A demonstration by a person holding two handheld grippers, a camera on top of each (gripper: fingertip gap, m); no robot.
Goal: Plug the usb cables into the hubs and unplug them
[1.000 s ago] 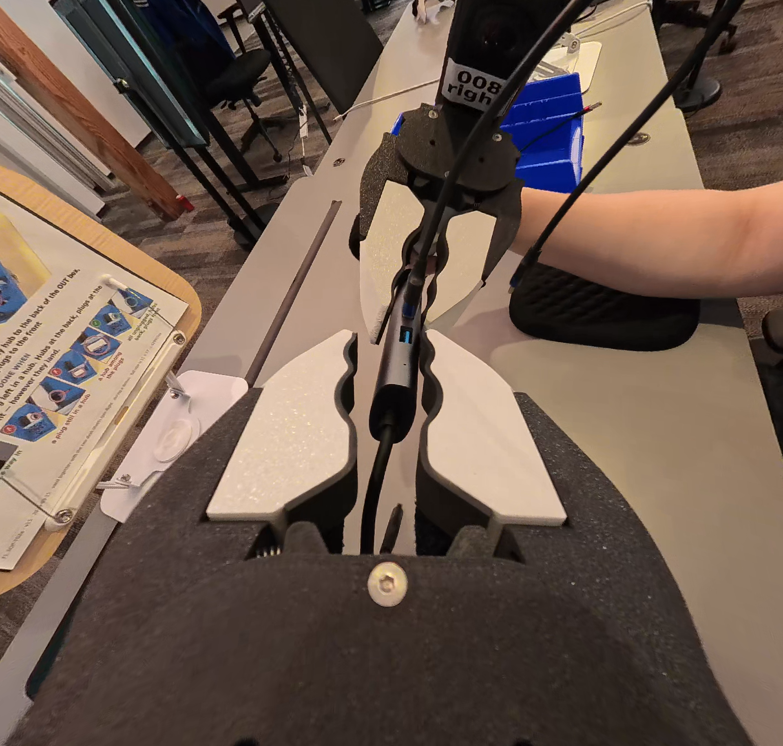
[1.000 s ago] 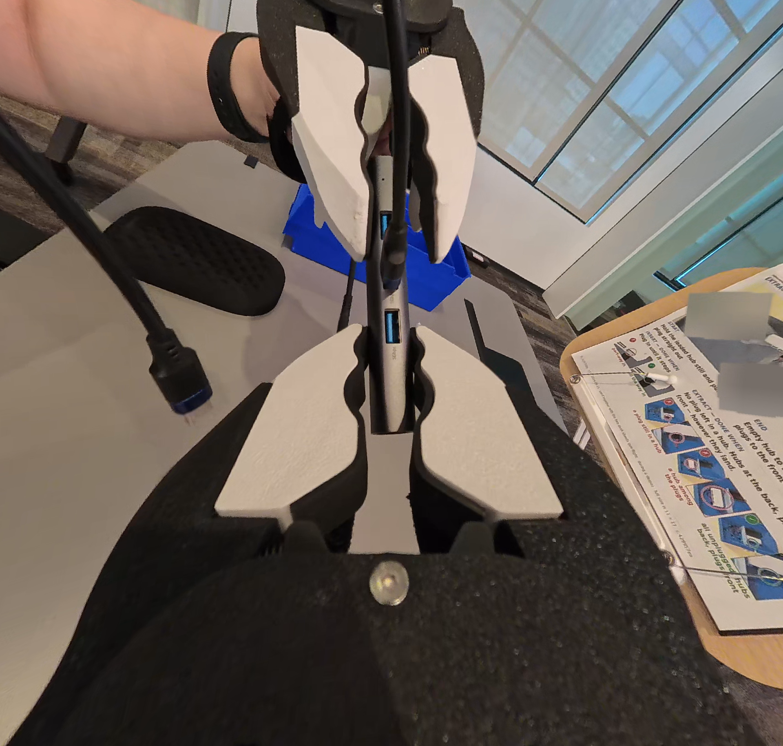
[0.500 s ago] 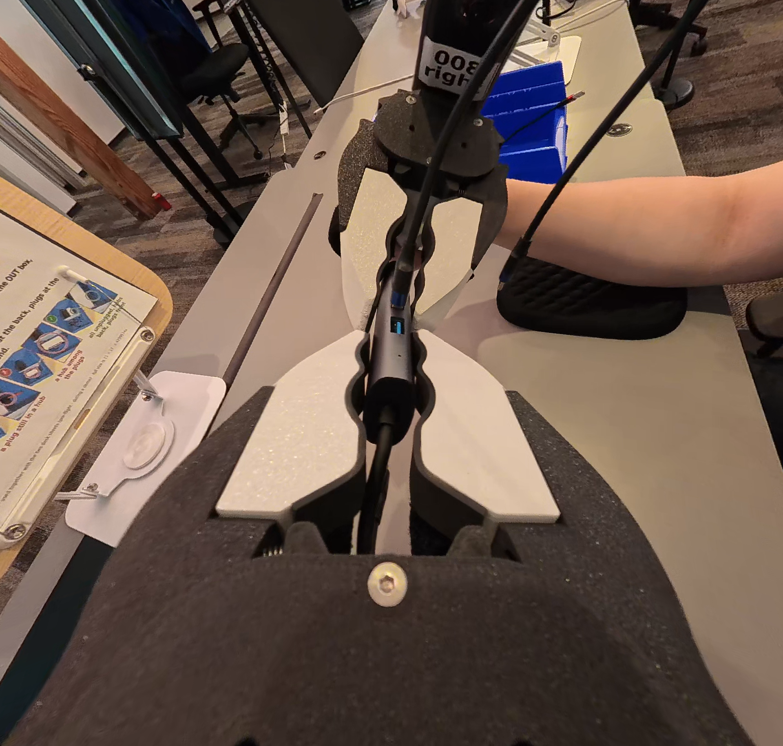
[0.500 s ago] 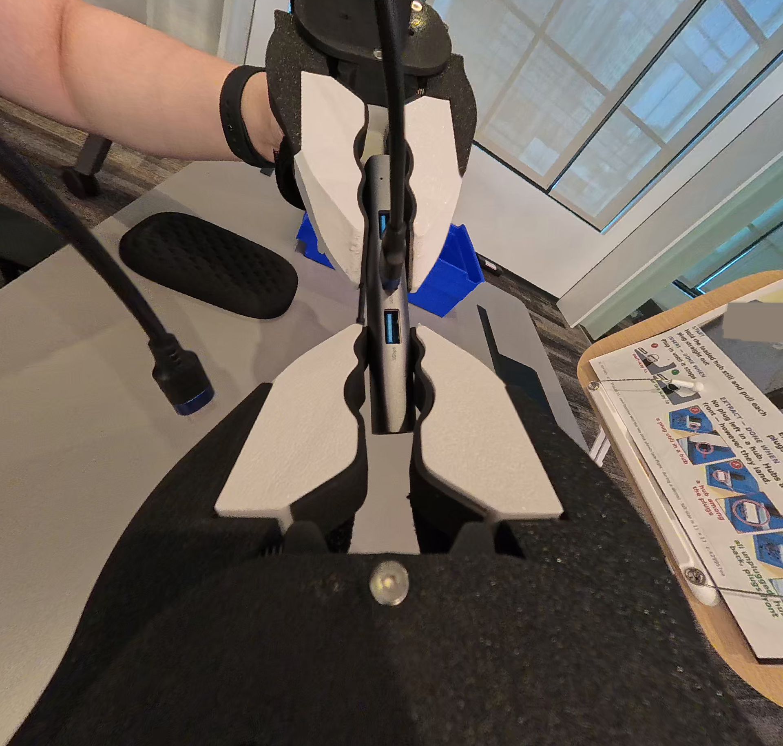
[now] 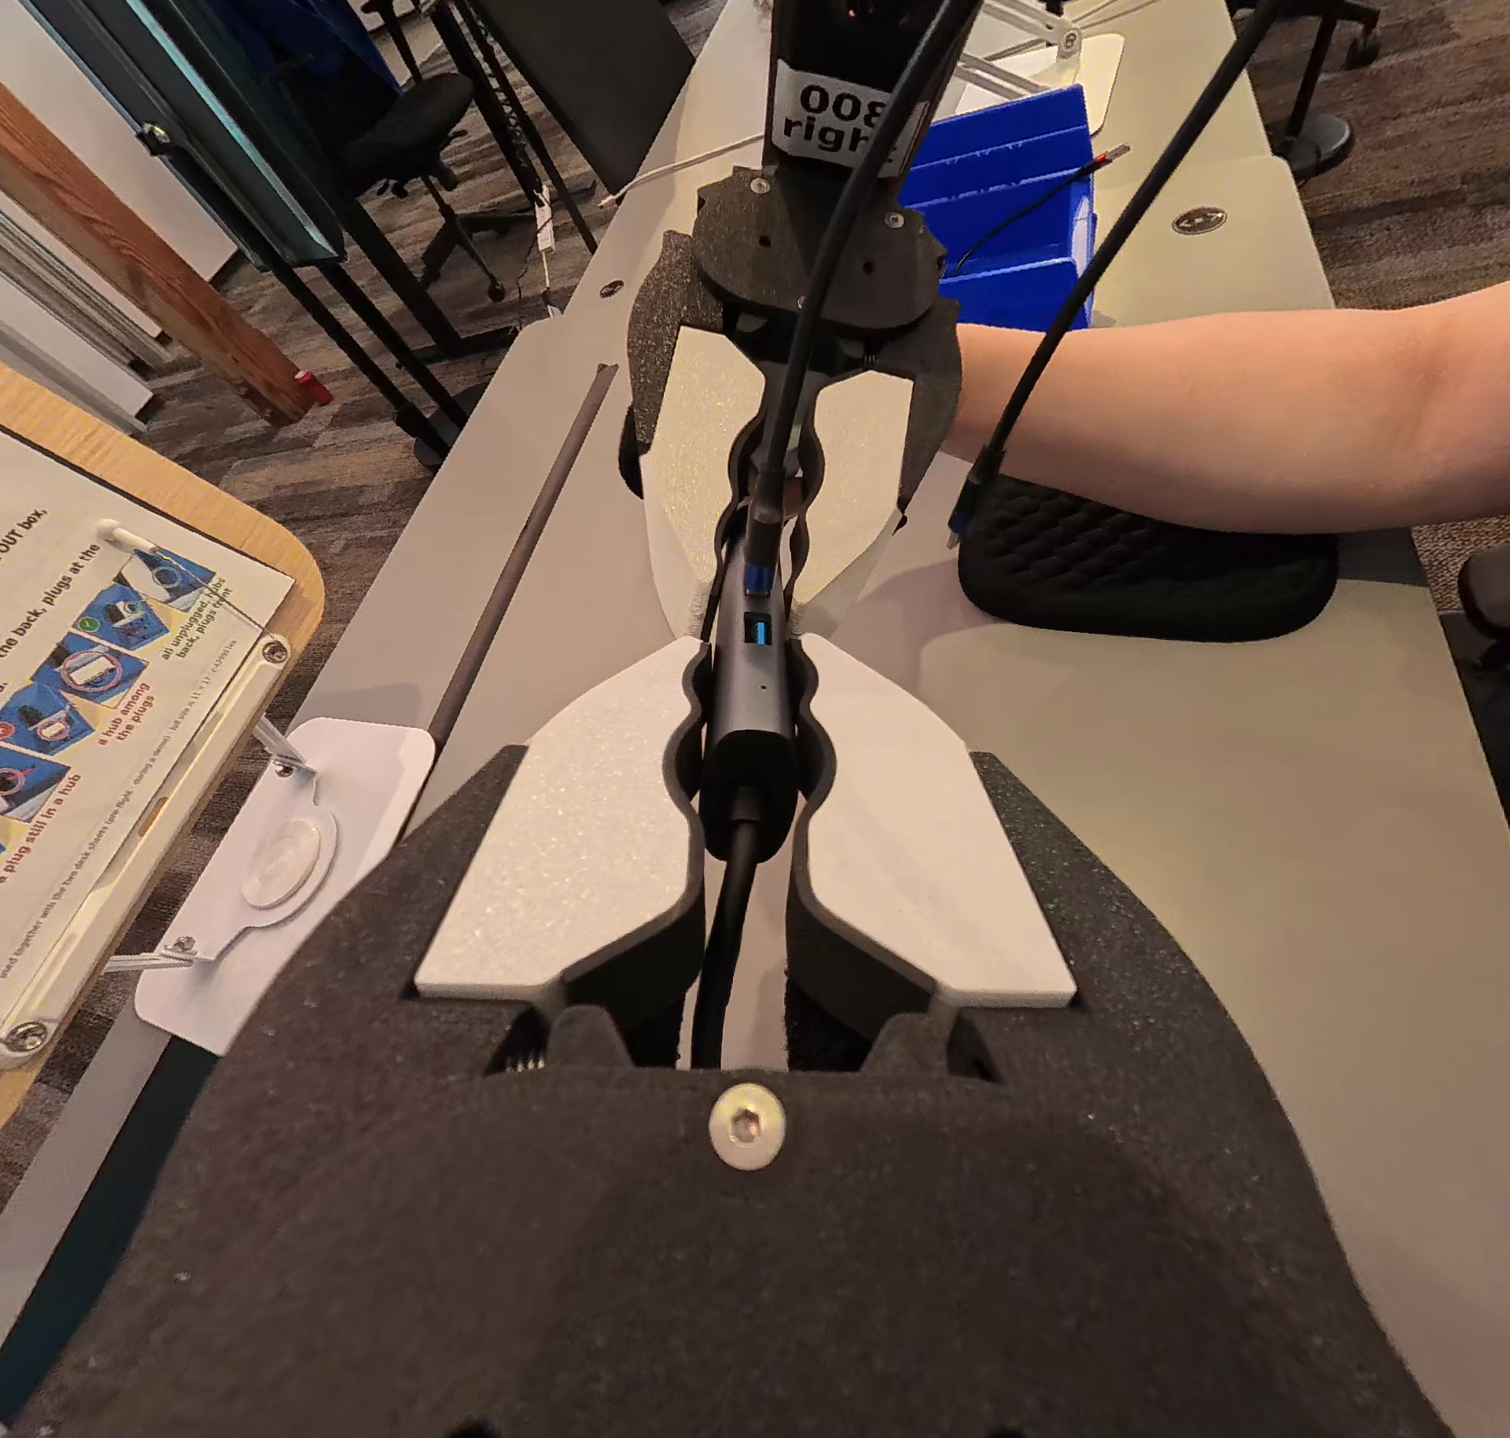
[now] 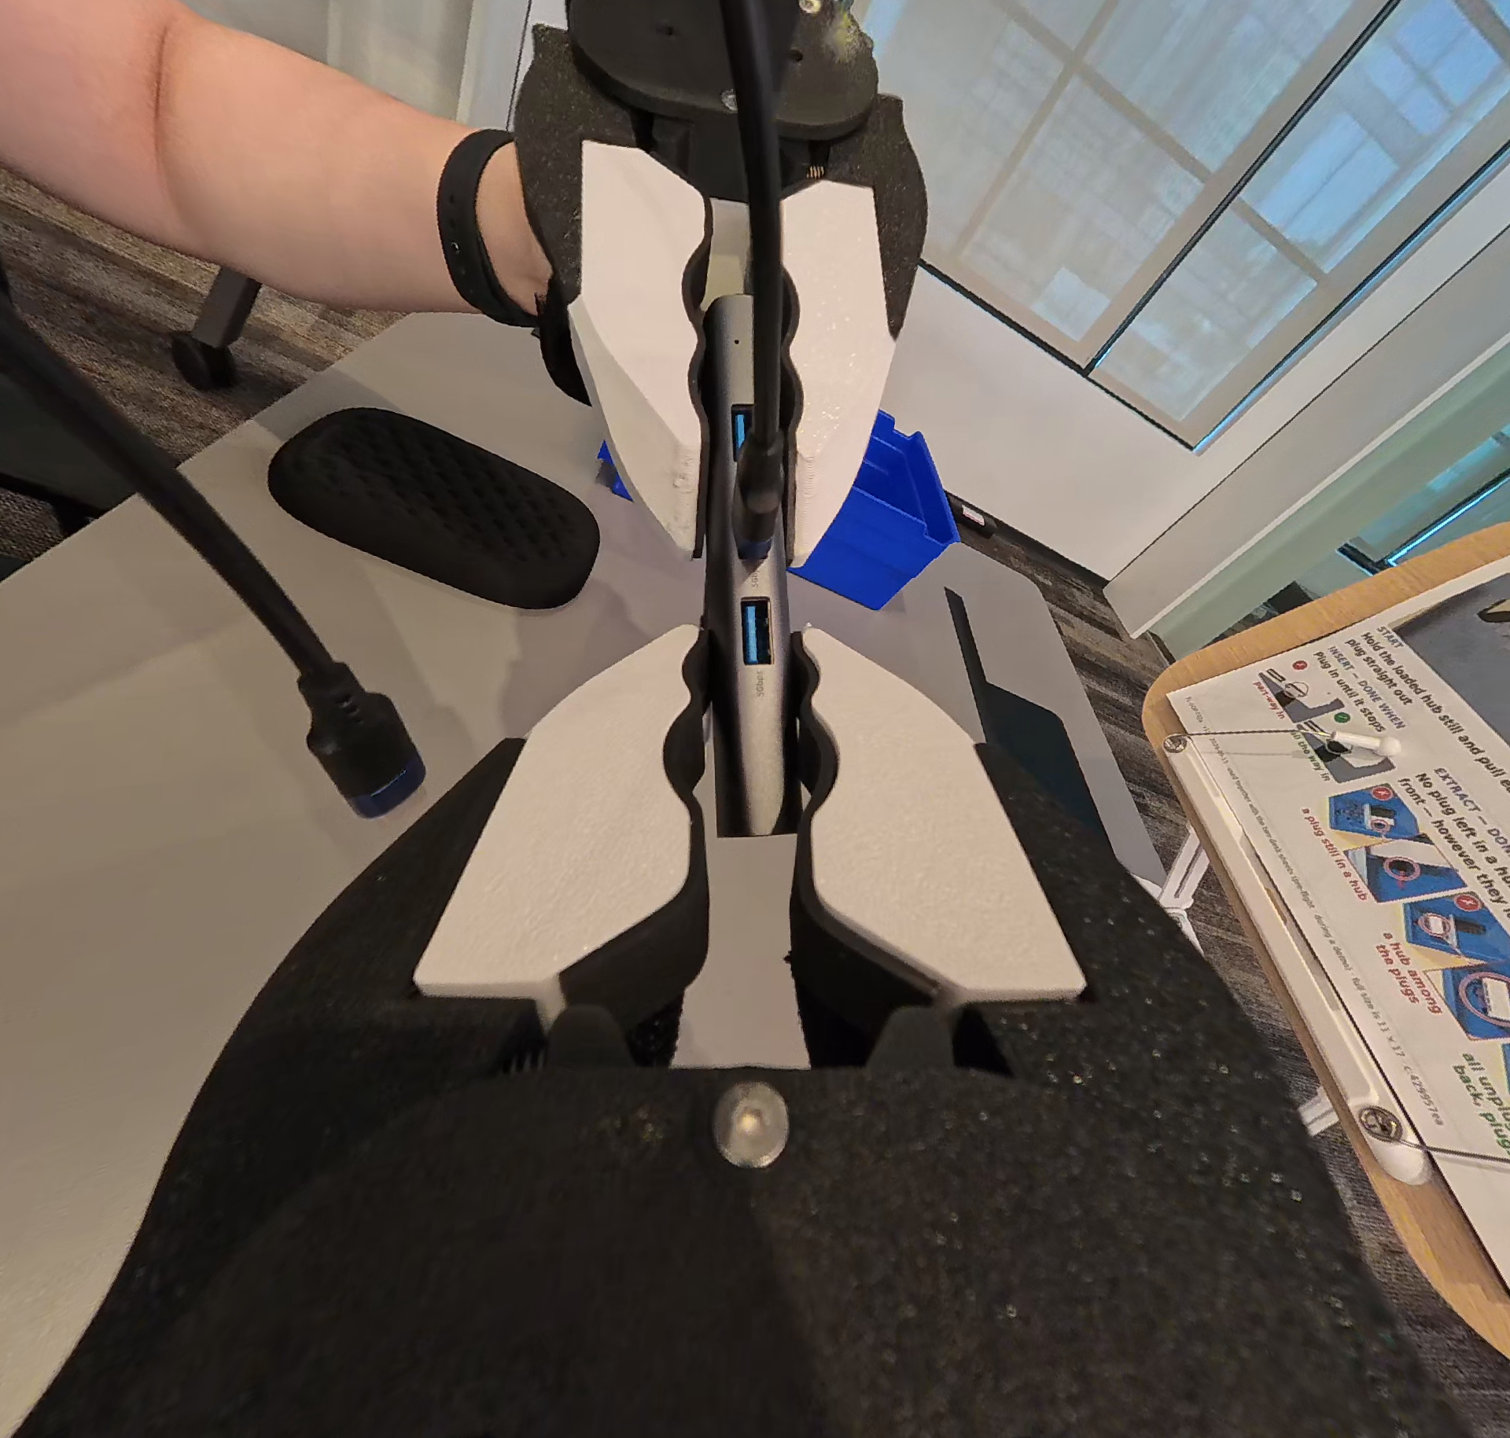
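Observation:
A slim grey USB hub (image 5: 756, 688) is held above the table between both grippers, one at each end. My left gripper (image 5: 752, 647) is shut on the hub's black cable end. My right gripper (image 6: 752, 635) is shut on the opposite end of the hub (image 6: 756, 737). A black USB plug with a blue collar (image 6: 756, 500) sits in the hub's middle port, and its cable rises straight up; it also shows in the left wrist view (image 5: 760, 557). A blue empty port (image 6: 756, 631) lies beside it. A second loose plug (image 6: 364, 770) hangs at the left.
A blue bin (image 5: 1013, 198) stands on the grey table (image 5: 1185, 827) behind the grippers. A black padded wrist rest (image 5: 1144, 566) lies under the person's forearm. An instruction sheet on a wooden side table (image 6: 1389, 827) is to one side. Office chairs and stands are beyond the table edge. The grippers are tip to tip, or close to it.
Both grippers and the hub have shifted together a little, and the two grippers now stand slightly closer to each other. The plug stays in the same port; both grips are unchanged.

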